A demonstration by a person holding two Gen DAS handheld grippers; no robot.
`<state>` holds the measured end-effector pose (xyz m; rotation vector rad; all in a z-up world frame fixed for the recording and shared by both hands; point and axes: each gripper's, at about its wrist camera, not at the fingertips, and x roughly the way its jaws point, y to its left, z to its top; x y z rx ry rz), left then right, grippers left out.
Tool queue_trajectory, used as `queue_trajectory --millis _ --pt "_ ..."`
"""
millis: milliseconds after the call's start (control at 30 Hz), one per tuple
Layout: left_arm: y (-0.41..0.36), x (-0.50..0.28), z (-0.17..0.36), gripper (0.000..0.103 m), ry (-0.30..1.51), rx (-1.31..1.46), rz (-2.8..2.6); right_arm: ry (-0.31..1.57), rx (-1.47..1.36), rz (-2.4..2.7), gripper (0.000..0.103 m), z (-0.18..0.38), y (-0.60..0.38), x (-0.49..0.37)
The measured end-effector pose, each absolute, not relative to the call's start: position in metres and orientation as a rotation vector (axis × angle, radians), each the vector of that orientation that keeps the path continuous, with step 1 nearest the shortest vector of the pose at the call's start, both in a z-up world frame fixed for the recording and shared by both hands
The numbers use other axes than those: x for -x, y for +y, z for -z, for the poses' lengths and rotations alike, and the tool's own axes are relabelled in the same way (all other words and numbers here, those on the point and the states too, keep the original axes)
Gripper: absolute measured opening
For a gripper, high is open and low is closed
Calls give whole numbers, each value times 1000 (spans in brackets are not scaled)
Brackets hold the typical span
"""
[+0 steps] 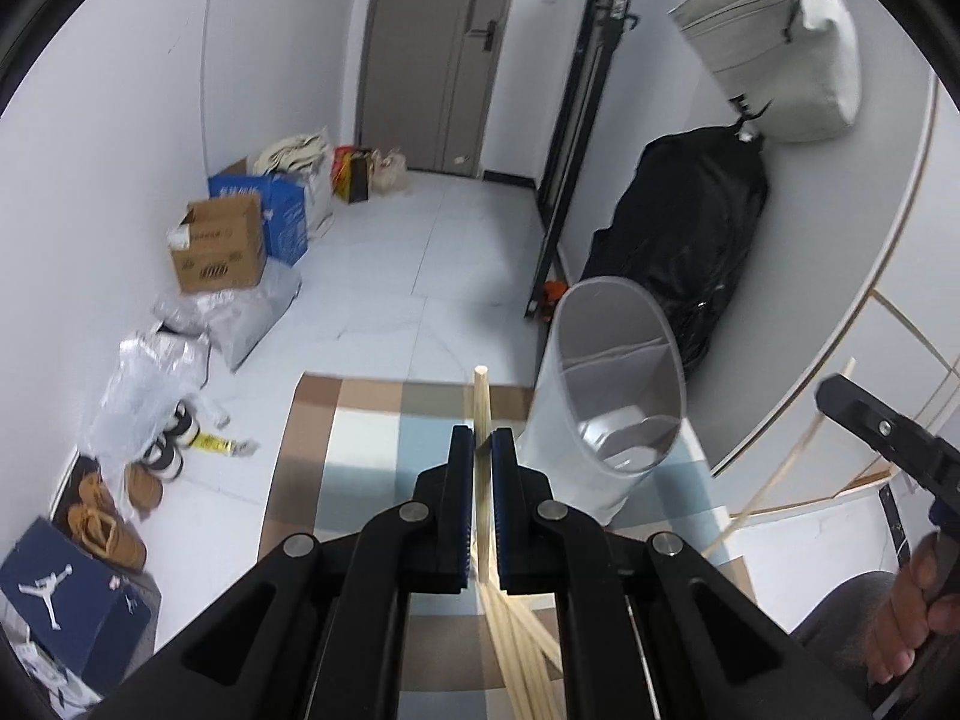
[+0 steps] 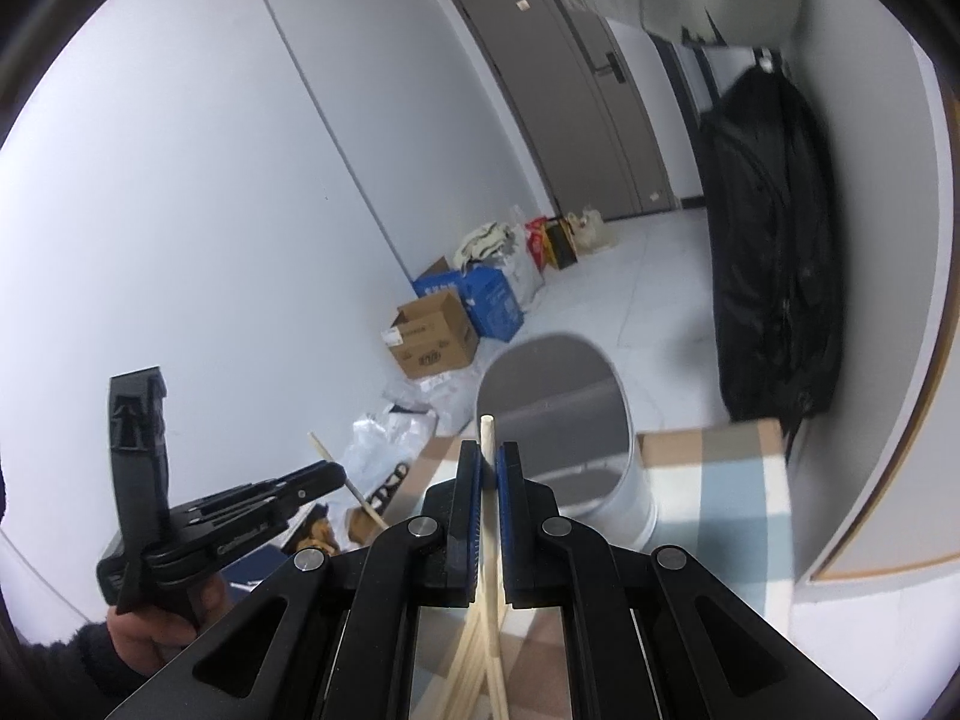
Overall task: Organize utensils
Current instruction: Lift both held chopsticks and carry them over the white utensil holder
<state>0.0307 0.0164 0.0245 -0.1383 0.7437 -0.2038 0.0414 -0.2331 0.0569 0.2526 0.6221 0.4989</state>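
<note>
My left gripper (image 1: 482, 441) is shut on a pale wooden chopstick (image 1: 481, 396) whose blunt end sticks up past the fingertips. To its right, tilted in the view, stands a grey-white oval utensil holder (image 1: 606, 372) with inner dividers. My right gripper (image 2: 489, 456) is shut on another chopstick (image 2: 487, 435), with the holder's mouth (image 2: 558, 414) just beyond it. Each wrist view shows the other gripper off to the side: the right gripper (image 1: 831, 390) with its chopstick (image 1: 780, 468), and the left gripper (image 2: 336, 474) with its chopstick (image 2: 366, 498). Several more chopsticks (image 1: 528, 660) lie below the jaws.
A checked cloth (image 1: 372, 438) in brown, blue and white covers the table. Cardboard boxes (image 1: 219, 246), plastic bags (image 1: 150, 384) and shoes (image 1: 108, 516) line the floor by the left wall. A black garment bag (image 1: 678, 240) hangs at the right, and a grey door (image 1: 432, 54) is at the back.
</note>
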Motion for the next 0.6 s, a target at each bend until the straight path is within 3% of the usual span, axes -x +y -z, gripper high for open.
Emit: queue_trajectory --millis 600 --pt "-3 -52 -123 2 644 95 297 481 -187 -481 5 -145 -239 -96"
